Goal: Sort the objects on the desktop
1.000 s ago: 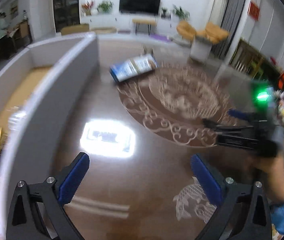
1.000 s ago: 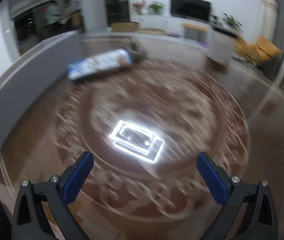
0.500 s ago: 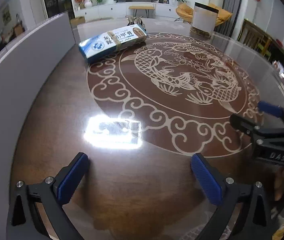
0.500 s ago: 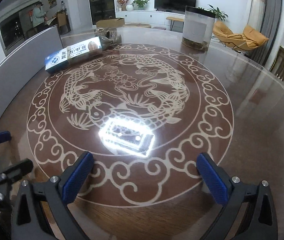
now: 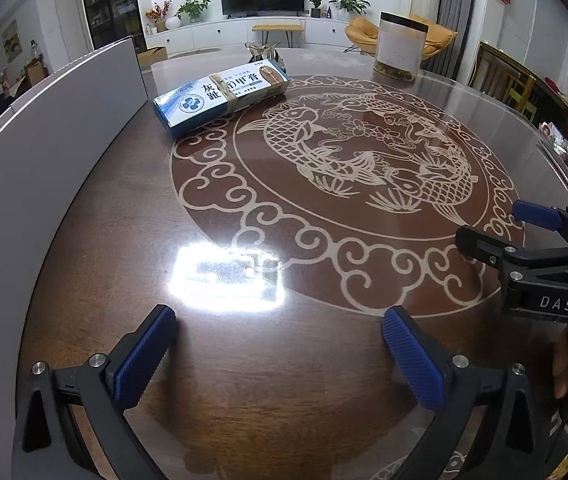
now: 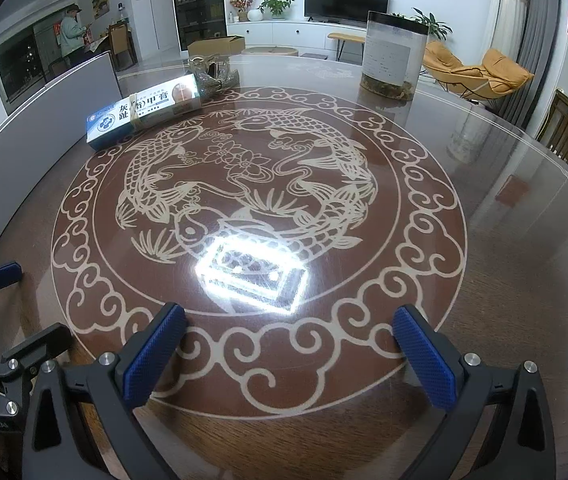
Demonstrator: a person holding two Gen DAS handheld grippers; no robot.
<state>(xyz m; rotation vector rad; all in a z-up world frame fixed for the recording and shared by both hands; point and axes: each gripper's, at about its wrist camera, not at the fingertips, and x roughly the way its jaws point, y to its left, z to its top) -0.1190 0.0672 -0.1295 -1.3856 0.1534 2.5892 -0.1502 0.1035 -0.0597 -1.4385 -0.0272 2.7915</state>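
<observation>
Grippers, left (image 5: 276,344) and right (image 6: 290,344), are hovering released and empty over the near table (image 6: 504,280). Far left, the blue-and-white box (image 6: 144,110) is lying flat, its long axis running near-left to far-right, showing "甲膏".

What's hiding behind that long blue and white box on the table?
Right behind the blue and white box sits a shiny glass dish on the table. The box covers the dish's lower near edge, and nothing shows what the dish holds.

Left tool (image 5: 276,354) and right tool (image 6: 290,354) both gaping, empty, level.
</observation>
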